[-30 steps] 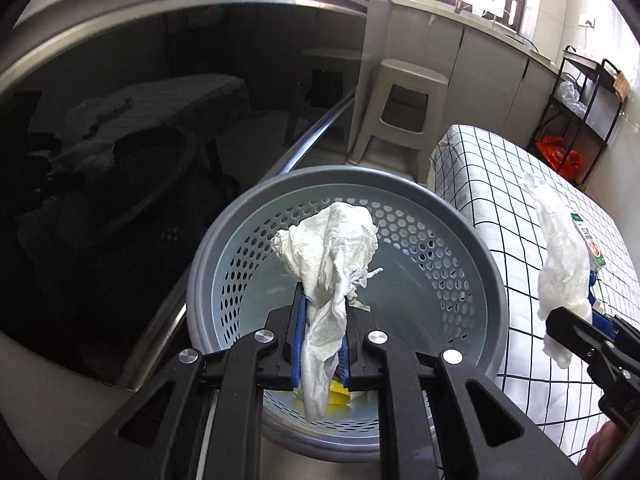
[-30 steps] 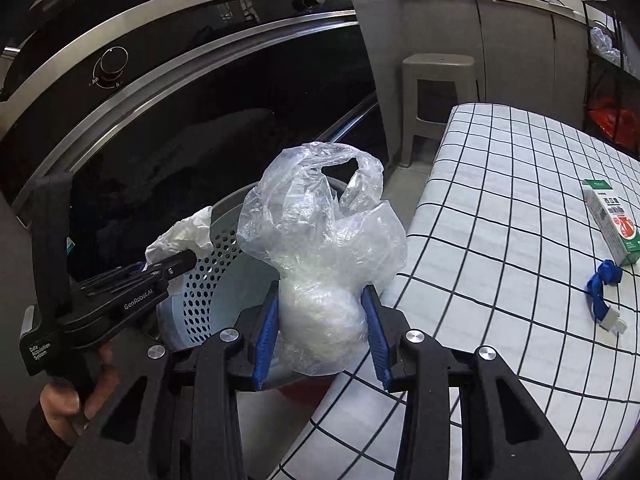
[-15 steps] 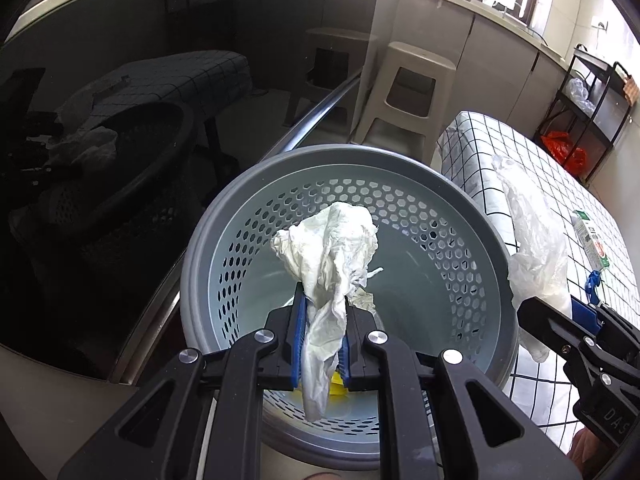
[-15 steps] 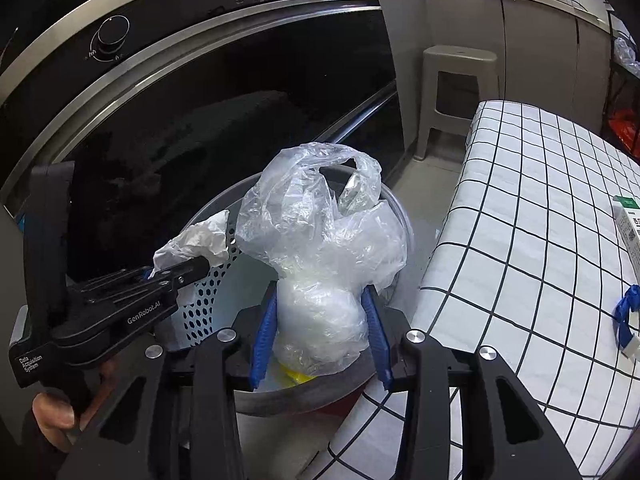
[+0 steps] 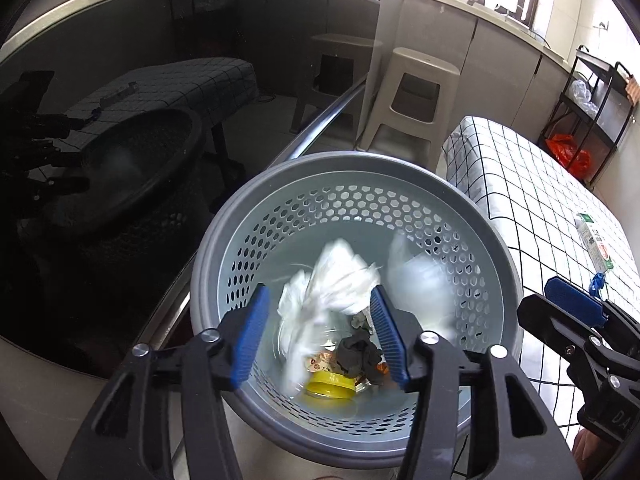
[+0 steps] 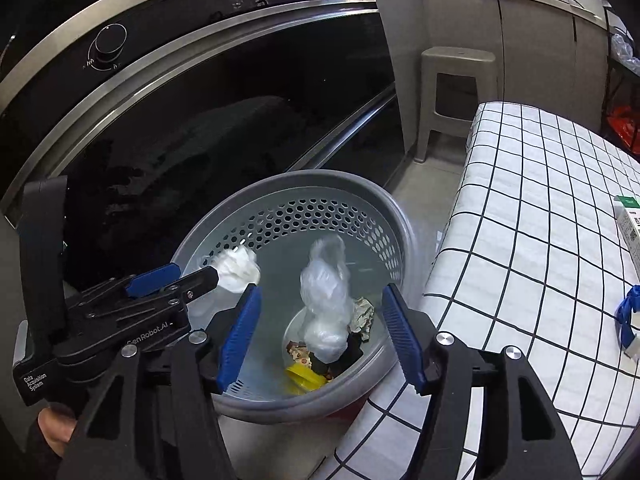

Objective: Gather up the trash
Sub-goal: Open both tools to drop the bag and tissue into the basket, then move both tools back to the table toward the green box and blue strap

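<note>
A grey perforated bin (image 5: 280,196) (image 6: 280,184) stands on the floor beside the checked table. My left gripper (image 5: 320,336) is open over it; a crumpled white tissue (image 5: 332,284) (image 6: 238,268) is blurred, falling between its jaws. My right gripper (image 6: 320,336) is open over the bin too; a clear plastic bag (image 6: 326,300) (image 5: 416,280) is dropping inside. At the bin's bottom lie a yellow lid (image 5: 330,390) (image 6: 300,378), dark scraps and crumpled paper.
A table with a white checked cloth (image 6: 540,240) (image 5: 540,200) is on the right, holding a carton (image 5: 596,244) (image 6: 630,220) and a blue clip (image 6: 626,312). A dark glass oven front (image 6: 200,140) is on the left. A beige stool (image 5: 416,92) stands behind.
Both grippers have opened over the bin. The tissue has left the left gripper and the plastic bag has left the right one; both are falling into the bin.
</note>
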`<state>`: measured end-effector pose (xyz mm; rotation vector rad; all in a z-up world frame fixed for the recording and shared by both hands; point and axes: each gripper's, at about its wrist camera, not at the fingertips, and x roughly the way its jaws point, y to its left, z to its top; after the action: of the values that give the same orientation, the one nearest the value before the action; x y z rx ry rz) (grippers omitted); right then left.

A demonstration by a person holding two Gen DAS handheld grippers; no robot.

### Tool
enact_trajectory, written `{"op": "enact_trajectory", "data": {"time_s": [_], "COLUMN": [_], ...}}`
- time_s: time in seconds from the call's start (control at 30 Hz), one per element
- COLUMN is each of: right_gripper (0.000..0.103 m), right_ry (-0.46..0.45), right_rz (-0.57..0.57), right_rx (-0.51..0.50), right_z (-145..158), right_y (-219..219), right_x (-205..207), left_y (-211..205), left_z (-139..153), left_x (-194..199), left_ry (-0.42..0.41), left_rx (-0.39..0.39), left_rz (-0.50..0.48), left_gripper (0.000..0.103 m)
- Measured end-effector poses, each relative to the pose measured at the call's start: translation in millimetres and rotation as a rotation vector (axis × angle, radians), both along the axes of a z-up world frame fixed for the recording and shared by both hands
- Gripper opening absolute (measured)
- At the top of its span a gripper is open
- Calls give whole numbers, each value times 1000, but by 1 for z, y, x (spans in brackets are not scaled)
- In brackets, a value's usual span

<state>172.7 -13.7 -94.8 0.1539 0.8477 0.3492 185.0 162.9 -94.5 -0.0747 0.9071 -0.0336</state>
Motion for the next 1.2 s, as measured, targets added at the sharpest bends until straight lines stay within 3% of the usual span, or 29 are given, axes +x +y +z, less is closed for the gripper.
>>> {"op": "enact_trajectory", "data": {"time_s": [0.23,0.8,1.2], "right_gripper": [60,60,62], "right_ry": [2,-3,2], "right_rz": [-4,-67,-229], "right_rx": [5,4,-11], "right_z": [0,7,6], "right_y": [-2,-30,-113], "right_x": [-5,-37,-93], "left_y": [0,-17,-52], "left_z": [1,5,15], "left_x": [1,-15,-37], "left_ry": [6,-18,-38], "left_rx": [0,29,5], "left_rz": [-3,-34,-98], "left_gripper": [59,62,62]}}
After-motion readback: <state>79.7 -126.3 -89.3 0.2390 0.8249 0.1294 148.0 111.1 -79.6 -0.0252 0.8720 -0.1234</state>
